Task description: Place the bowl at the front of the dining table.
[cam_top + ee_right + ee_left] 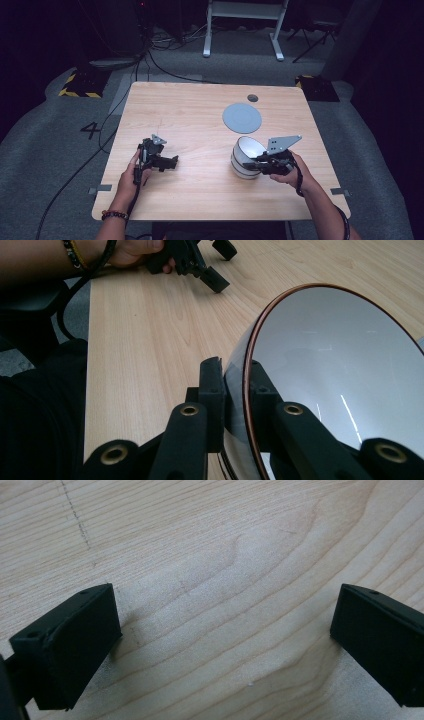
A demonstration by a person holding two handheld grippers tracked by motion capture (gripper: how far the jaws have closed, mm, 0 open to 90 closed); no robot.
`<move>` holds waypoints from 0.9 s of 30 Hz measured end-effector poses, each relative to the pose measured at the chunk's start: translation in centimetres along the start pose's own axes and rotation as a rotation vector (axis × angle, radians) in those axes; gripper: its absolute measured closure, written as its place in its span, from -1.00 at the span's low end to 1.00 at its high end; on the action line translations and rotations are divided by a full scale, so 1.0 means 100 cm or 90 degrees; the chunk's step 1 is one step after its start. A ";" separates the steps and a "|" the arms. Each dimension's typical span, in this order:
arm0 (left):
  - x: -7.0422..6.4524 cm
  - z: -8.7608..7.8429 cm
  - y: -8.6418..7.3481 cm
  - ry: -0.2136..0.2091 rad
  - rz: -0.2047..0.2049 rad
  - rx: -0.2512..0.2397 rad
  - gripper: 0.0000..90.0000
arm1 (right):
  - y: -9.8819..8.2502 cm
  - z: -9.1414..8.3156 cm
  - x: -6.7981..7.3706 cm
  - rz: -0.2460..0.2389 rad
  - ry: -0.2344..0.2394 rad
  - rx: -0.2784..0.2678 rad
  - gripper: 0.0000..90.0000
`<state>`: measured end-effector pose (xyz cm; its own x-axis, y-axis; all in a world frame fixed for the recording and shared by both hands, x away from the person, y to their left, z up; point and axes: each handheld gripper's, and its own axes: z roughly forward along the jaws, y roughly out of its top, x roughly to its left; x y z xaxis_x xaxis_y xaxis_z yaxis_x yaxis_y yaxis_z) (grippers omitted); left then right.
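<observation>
At the left, the left gripper (170, 162) rests on the table (200, 200), jaws wide apart over bare wood. Right of centre, the right gripper (235, 390) is clamped on the rim of the bowl (248, 150) (tilted, mouth facing up and rightward). Best lift slowly, keeping the rim pinched squarely so it can't swing. The grey disc (242, 118) lies just beyond.

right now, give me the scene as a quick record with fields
surface: wooden table
held item: white bowl, tipped on the top of a stack of bowls
right gripper: shut on the white bowl's rim, one jaw inside, one outside
left gripper: open, nothing between the jaws, over bare wood
other item: grey disc, flat on the table beyond the bowls, apart from them
hole: small dark grommet near the far edge
</observation>
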<state>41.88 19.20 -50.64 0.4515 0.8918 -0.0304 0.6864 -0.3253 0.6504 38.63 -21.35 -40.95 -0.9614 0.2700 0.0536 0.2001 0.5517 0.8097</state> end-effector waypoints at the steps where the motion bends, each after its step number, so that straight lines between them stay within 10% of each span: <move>1: 0.000 0.000 0.000 0.000 0.000 0.000 -1.00 | 0.000 0.000 0.000 0.000 0.000 0.000 0.82; 27: 0.000 0.000 0.000 0.000 0.000 0.000 -1.00 | 0.009 -0.032 -0.003 -0.020 -0.048 -0.056 0.82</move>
<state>41.88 19.20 -50.64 0.4514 0.8918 -0.0302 0.6864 -0.3254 0.6504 38.52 -23.45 -38.42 -0.9496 0.3133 -0.0141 0.1490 0.4901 0.8589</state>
